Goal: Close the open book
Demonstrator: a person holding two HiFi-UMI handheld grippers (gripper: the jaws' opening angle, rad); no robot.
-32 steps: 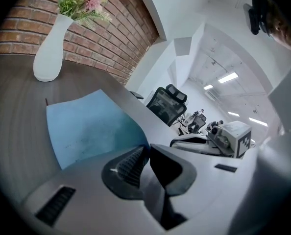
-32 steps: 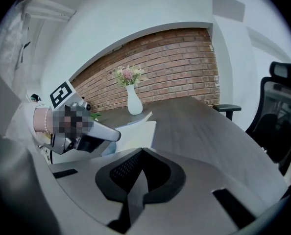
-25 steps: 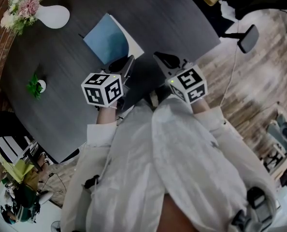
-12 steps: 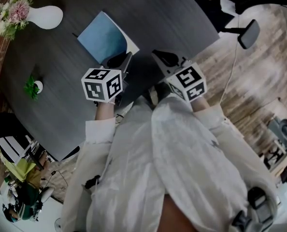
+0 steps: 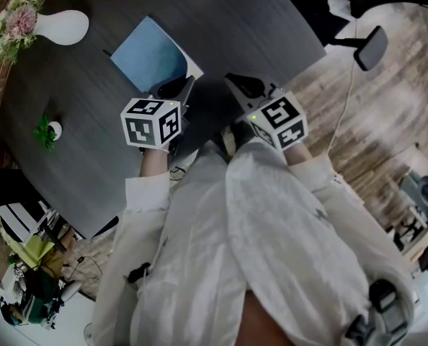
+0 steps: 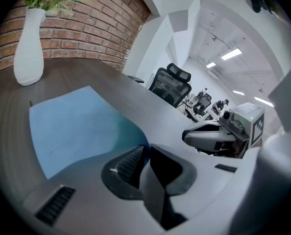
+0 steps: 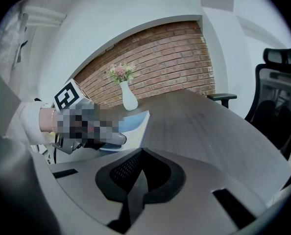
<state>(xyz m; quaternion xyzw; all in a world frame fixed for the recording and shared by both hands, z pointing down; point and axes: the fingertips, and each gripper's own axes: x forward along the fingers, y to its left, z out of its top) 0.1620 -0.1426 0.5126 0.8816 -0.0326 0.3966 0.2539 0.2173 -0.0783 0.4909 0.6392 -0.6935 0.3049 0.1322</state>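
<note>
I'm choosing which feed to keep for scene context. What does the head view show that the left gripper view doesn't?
Only the head view: the small green potted plant, the wooden floor, and the left gripper from outside, with its marker cube. Only the left gripper view: ceiling lights, and its own jaws seen close, together with nothing between them. Both: the blue book, the white vase of flowers, the dark table and the right gripper.

Head view: dim, muted colour; dark table (image 5: 221,20) swallows detail, edges bend strongly. Left gripper view: bright, ceiling strip lights (image 6: 231,54) blown out (mild glare), soft shadow across near corner of book (image 6: 72,126), black fisheye corners. Right gripper view: even light, foreground soft.
</note>
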